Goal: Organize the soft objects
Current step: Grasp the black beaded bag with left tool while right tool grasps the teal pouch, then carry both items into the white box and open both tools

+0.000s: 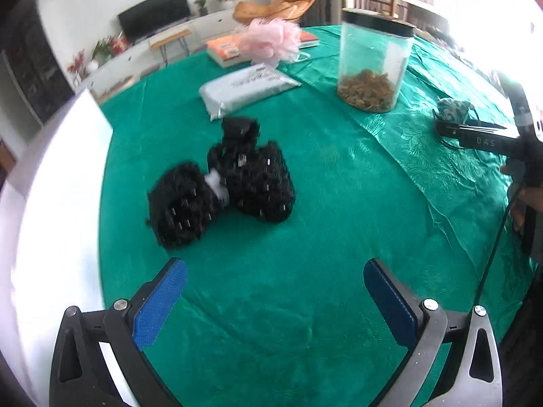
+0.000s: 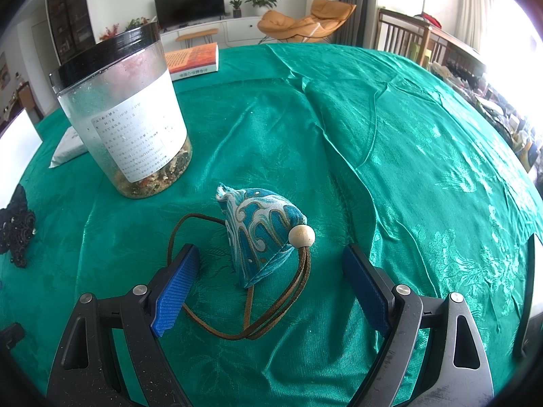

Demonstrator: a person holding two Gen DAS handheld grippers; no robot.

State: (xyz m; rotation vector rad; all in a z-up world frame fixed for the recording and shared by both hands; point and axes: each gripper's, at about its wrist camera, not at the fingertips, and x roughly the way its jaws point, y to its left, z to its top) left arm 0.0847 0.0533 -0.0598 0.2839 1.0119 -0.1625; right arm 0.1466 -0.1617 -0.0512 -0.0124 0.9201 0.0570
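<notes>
Pouch point(image 2: 263, 237) on the green cloth point(image 2: 390, 142), just ahead of the right gripper point(image 2: 271, 283), jaws spread to straddle it (cord trailing beneath) | left gripper point(image 1: 275, 300) spread, empty, facing black fuzzy item point(image 1: 220, 190), likely next pick

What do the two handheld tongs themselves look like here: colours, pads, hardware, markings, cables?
Both the left tongs and the right tongs have black angular fingers with triangular cut-outs, round silver pivot bolts and ribbed blue pads. Seen from the left camera, the right tongs' dark body carries white "DAS" lettering and a thin dark cable trails down from it.
</notes>
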